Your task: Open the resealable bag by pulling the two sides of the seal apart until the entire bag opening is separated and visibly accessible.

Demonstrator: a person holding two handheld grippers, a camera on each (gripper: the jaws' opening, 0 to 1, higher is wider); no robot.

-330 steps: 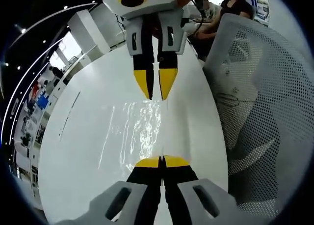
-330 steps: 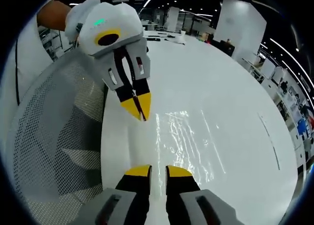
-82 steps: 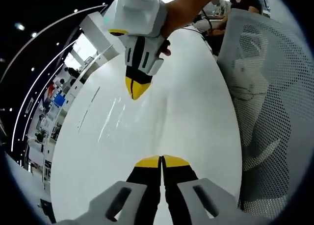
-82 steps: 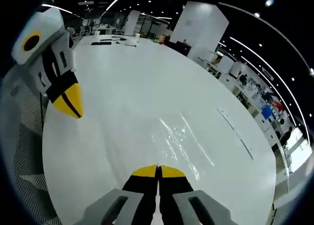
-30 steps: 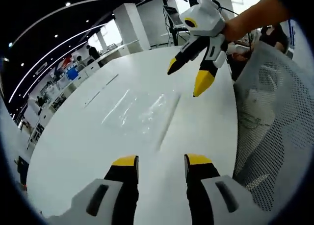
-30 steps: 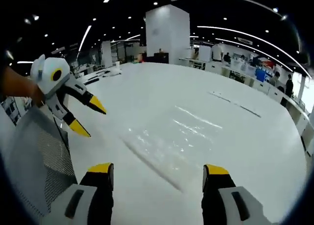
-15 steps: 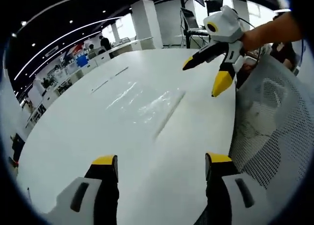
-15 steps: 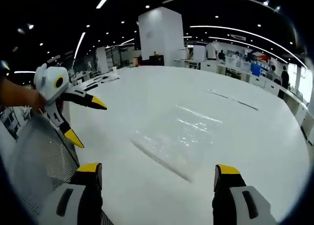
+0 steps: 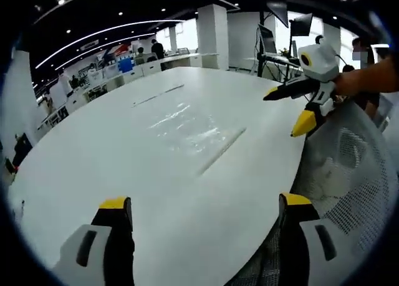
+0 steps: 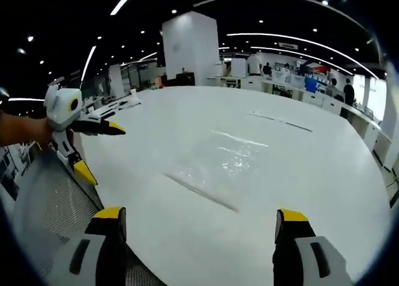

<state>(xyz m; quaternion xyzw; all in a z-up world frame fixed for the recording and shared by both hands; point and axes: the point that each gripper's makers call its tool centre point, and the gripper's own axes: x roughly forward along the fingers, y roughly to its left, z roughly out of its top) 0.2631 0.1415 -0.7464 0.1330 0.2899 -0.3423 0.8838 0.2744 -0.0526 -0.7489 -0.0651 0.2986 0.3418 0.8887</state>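
The clear resealable bag (image 9: 190, 127) lies flat on the white table (image 9: 93, 149), its seal strip (image 9: 221, 150) facing me. In the right gripper view the bag (image 10: 227, 158) also rests flat, seal strip (image 10: 202, 192) nearest. My left gripper (image 9: 206, 204) is open wide, held back from the bag with nothing between its jaws. It appears in the right gripper view too, where the left gripper (image 10: 101, 152) hovers open over the table's edge. My right gripper (image 10: 199, 214) is open and empty, short of the bag. The right gripper (image 9: 285, 111) shows open at the left gripper view's upper right, in a person's hand.
A white mesh chair (image 9: 349, 174) stands against the table's near edge, and the chair (image 10: 43, 217) fills the lower left of the right gripper view. Two thin strips (image 9: 153, 96) lie farther along the table. Desks and people stand in the background.
Both grippers, shut 2.7 s ago, have opened and drawn back from the bag, jaws spreading wider. The bag stays flat on the table.
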